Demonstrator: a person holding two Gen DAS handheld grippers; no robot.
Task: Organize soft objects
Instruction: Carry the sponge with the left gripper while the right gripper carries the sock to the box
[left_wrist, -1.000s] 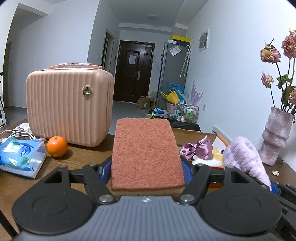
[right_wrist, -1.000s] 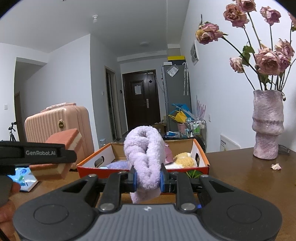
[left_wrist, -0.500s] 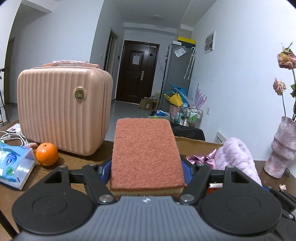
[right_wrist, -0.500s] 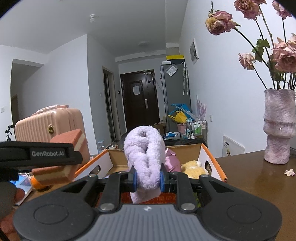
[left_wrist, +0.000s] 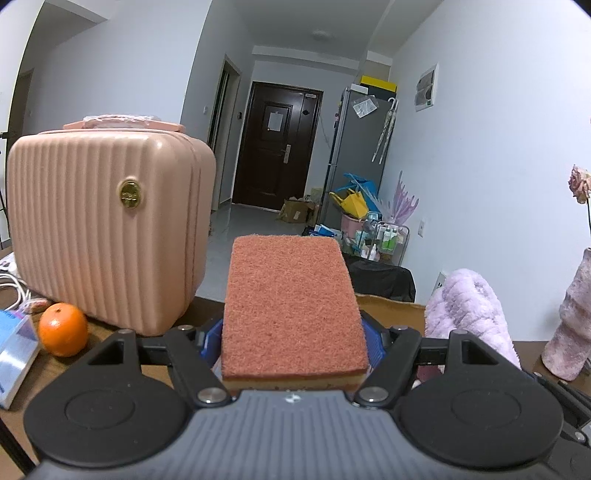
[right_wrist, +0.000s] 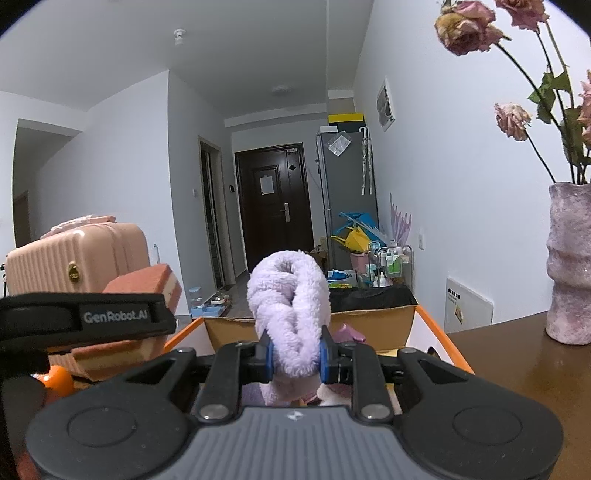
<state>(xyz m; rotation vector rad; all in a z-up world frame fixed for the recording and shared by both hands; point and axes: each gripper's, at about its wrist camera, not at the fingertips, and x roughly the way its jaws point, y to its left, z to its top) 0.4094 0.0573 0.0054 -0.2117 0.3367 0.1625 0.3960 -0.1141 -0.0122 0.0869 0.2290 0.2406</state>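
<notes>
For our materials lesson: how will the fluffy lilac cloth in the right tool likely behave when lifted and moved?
Probably floppy: the lilac cloth bulges above the right tool and droops below it. Likely light and squashable, since the narrow grip pinches it thin. Its fuzzy pile should resist slipping.

left tongs (left_wrist: 293, 343): jaws wide, clamped on sponge (left_wrist: 293, 306) | right tongs (right_wrist: 295, 356): jaws narrow, pinching fluffy lilac towel (right_wrist: 290, 299)
</notes>
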